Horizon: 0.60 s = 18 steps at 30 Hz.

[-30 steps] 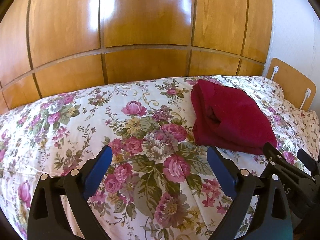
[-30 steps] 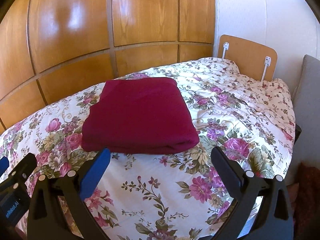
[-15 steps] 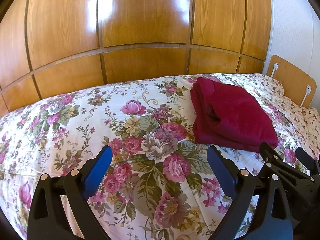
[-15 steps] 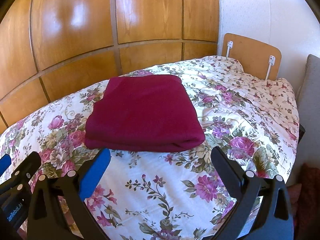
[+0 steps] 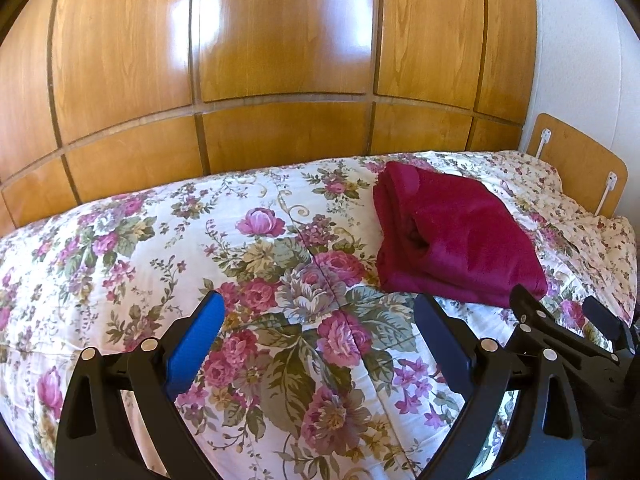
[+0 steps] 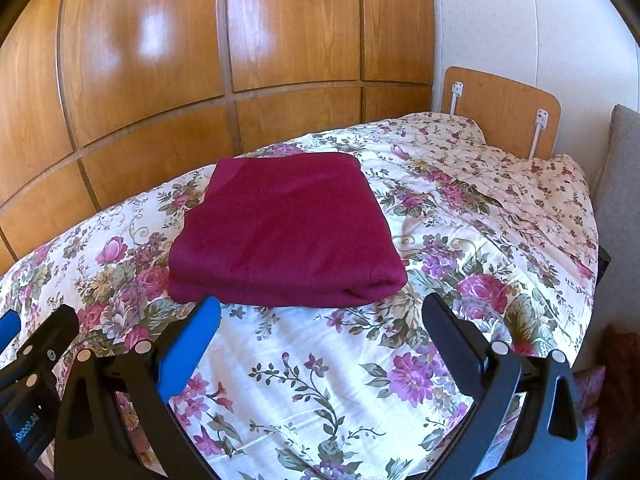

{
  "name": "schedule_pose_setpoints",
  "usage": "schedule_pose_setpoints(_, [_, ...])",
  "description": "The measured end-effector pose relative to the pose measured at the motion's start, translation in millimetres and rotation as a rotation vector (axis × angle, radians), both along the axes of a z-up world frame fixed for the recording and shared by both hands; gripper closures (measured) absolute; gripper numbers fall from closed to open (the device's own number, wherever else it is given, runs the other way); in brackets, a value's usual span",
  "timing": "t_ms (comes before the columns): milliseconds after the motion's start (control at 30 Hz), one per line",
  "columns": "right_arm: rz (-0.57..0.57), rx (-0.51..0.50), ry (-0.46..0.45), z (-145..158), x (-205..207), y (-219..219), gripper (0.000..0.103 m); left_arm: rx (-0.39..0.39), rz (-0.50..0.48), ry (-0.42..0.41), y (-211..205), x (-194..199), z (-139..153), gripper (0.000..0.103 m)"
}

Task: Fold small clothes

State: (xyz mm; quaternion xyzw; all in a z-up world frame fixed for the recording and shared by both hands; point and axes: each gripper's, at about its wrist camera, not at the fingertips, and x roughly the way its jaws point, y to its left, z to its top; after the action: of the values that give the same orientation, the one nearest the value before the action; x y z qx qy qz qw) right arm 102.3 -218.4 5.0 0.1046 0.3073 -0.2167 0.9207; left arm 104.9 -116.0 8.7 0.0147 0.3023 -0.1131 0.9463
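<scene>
Left tool is spread wide, fingers apart with nothing between them, hanging over the flowered bedspread. Right tool is the same story: wide apart, empty, poised just short of the near edge of the garment. And there it is, the dark red garment, lying folded into a thick, neat rectangle on the bed, its rounded fold facing the right tool. From the left wrist view the same garment sits off to the right, showing its stacked layers along the left side. Neither tool touches it. In that left view the right tool pokes in at the lower right corner; in the right view the left tool shows at the lower left edge. Behind the bed runs a wall of glossy wooden panels, and a wooden headboard stands at the far right end.
</scene>
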Motion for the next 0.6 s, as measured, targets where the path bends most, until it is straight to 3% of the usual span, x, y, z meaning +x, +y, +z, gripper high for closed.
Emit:
schedule_pose_setpoints(500, [0.006, 0.008, 0.012, -5.7, 0.0, 0.0, 0.002, -0.001, -0.01, -0.025, -2.2, -4.1, 7.5, 0.009])
schedule_pose_setpoints(600, [0.006, 0.005, 0.021, -8.5, 1.5, -0.7, 0.002, 0.028, -0.008, -0.043, -4.7, -4.6, 6.8, 0.009])
